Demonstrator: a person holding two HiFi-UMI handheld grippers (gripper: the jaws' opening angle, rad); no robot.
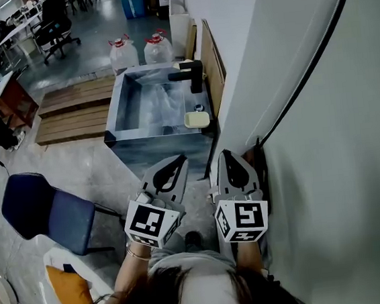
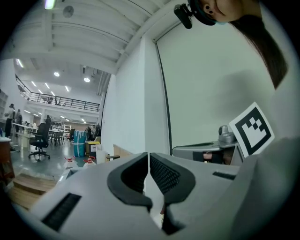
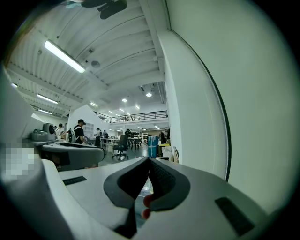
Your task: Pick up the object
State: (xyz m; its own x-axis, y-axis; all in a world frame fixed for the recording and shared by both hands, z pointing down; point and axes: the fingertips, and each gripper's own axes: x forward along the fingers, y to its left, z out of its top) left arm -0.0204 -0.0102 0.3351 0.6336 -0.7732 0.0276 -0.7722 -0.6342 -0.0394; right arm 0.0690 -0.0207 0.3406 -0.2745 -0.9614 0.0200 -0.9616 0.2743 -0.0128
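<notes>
Both grippers are held close to the person's body, well short of a steel sink [image 1: 118,101]. A pale yellow sponge-like block [image 1: 197,119] lies on the sink's near right corner, beside a black tap [image 1: 193,75]. My left gripper [image 1: 180,160] points at the sink's front, jaws together with nothing between them; its tips meet in the left gripper view [image 2: 148,155]. My right gripper [image 1: 225,153] sits alongside, next to the wall, and is also shut and empty, as the right gripper view [image 3: 149,161] confirms. I cannot tell which object the task means.
A white wall [image 1: 323,134] with a black cable runs along the right. Two water jugs [image 1: 140,50] with red caps stand behind the sink. Wooden pallets [image 1: 74,109] lie to its left. A blue chair [image 1: 44,210] stands at the left, with office chairs and people farther off.
</notes>
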